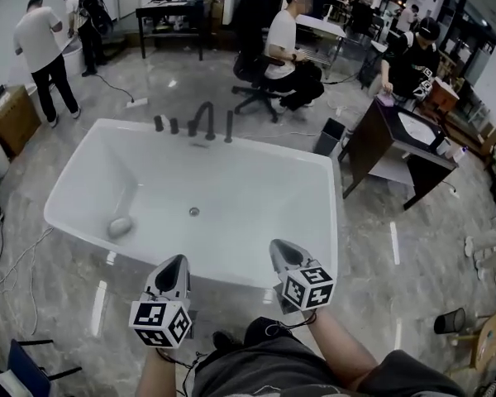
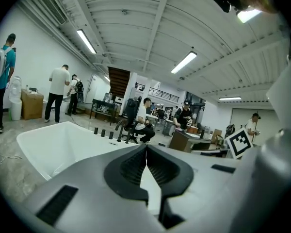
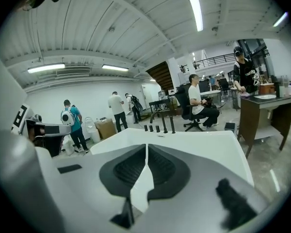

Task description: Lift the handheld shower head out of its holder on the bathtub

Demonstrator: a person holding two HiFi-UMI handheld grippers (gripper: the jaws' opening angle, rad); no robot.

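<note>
A white bathtub (image 1: 256,145) fills the middle of the head view. On its far rim stands a black tap set: small knobs, a curved spout (image 1: 203,119) and, rightmost, the slim upright handheld shower head (image 1: 228,126) in its holder. The shower head also shows small and far off in the left gripper view (image 2: 128,136) and the right gripper view (image 3: 172,125). My left gripper (image 1: 175,261) and right gripper (image 1: 279,246) hover side by side over the near rim, a whole tub length from the taps. In their own views the left gripper (image 2: 146,147) and the right gripper (image 3: 146,147) are shut and hold nothing.
A grey rounded lump (image 1: 120,226) lies in the tub near the drain (image 1: 194,212). Behind the tub a person sits on an office chair (image 1: 283,52). A dark vanity desk (image 1: 397,143) and a small black bin (image 1: 329,136) stand at the right. People stand at the far left.
</note>
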